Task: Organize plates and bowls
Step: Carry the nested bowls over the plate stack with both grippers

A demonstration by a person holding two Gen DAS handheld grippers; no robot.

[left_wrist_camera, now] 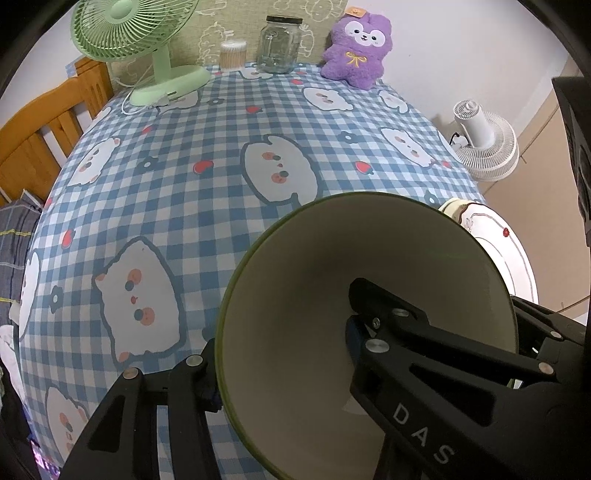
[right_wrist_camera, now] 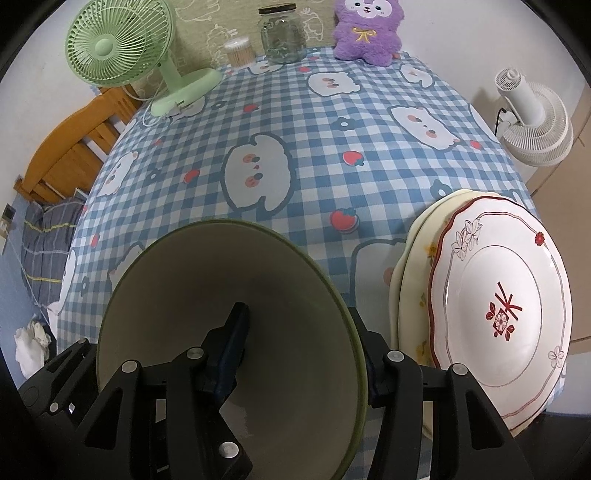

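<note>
ceramic green bowl (left_wrist_camera: 332, 295), stiff, slippery, breakable; left tongs (left_wrist_camera: 284, 365) and right tongs (right_wrist_camera: 299, 354) each clench its rim wall.

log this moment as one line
left gripper: shut on green bowl | right gripper: shut on green bowl | plates: stacked right

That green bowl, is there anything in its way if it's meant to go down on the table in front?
Nothing visible blocks it. Both grippers, left and right, clamp the green bowl's rim. The checkered tablecloth ahead is bare up to the green fan and jar at the far edge. The stacked plates sit beside it to the right.
</note>
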